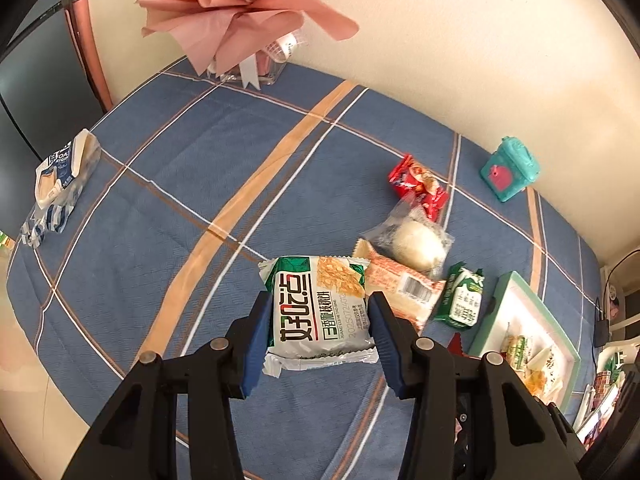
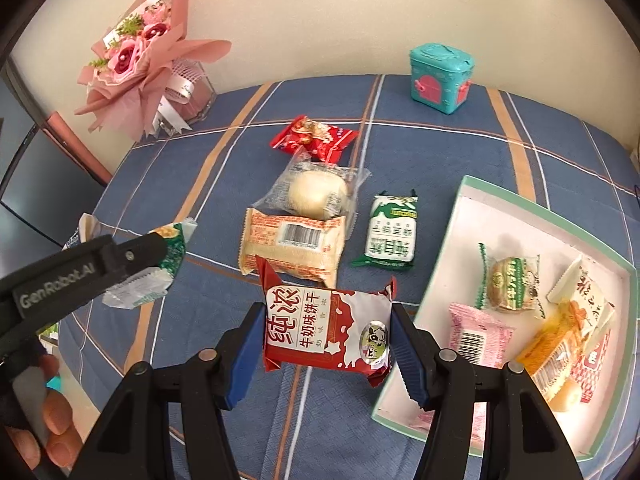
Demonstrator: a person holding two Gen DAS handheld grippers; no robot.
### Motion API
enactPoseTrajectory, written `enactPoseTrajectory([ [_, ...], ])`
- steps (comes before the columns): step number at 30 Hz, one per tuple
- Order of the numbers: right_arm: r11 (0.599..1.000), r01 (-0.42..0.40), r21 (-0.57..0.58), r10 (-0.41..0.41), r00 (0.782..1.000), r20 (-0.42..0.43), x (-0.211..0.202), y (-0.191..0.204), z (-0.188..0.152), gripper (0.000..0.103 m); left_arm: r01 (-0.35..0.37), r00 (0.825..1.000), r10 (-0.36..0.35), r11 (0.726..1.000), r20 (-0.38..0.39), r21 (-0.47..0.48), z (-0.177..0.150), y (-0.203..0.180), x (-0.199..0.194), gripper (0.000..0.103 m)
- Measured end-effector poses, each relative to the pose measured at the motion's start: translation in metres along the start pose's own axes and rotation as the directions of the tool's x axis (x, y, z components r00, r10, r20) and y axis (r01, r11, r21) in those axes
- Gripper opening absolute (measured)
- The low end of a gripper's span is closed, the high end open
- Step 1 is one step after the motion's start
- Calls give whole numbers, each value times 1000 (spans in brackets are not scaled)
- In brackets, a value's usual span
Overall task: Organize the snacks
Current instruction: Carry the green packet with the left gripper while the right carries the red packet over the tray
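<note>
Left tool (image 1: 318,322) clamps green-white walnut crisp packet (image 1: 320,308) – lifted above worktop (image 1: 160,184). Right tool (image 2: 326,344) grips red milk biscuit packet (image 2: 328,330) beside tray (image 2: 516,200).

The pink packet (image 2: 478,340) in the tray (image 2: 540,204) is partly hidden behind the right gripper's (image 2: 326,344) finger; the small print on the packets is unreadable.

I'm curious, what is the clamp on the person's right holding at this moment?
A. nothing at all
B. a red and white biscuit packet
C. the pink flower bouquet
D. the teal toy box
B: in the right wrist view the right gripper has its blue pads pressed on either side of a red and white biscuit packet, lifted above the blue tablecloth.
</note>
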State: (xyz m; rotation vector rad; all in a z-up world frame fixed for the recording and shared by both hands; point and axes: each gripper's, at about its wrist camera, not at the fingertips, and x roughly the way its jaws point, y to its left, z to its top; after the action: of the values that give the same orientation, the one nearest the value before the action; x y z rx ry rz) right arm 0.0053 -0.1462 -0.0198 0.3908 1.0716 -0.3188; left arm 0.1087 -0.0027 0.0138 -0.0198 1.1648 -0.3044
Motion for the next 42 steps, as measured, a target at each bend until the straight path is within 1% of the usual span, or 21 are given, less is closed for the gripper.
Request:
enactPoseTrajectory([
  [5, 999, 10, 49, -11, 1000, 7, -5, -21, 2, 64, 20, 1000, -20, 1000, 0, 19, -8, -20, -3, 50],
  [10, 994, 23, 104, -25, 1000, 18, -14, -50, 3, 64, 47, 999, -46, 998, -12, 46, -16, -47, -3, 50],
  [19, 973, 37, 229, -46, 998, 33, -29, -110, 3, 64, 84, 996, -79, 986, -39, 145, -39, -109, 0, 50],
  [29, 932, 62, 356, -79, 996, 35, -41, -171, -4, 64, 130, 990, -112, 961, -87, 244, -62, -165, 7, 50],
  [35, 900, 91, 426, -112, 993, 24, -47, -204, -11, 64, 152, 986, -124, 949, -115, 275, -72, -187, 13, 50],
  [42, 856, 133, 499, -163, 987, 15, -52, -238, -24, 64, 156, 985, -123, 937, -123, 312, -76, -205, 17, 50],
])
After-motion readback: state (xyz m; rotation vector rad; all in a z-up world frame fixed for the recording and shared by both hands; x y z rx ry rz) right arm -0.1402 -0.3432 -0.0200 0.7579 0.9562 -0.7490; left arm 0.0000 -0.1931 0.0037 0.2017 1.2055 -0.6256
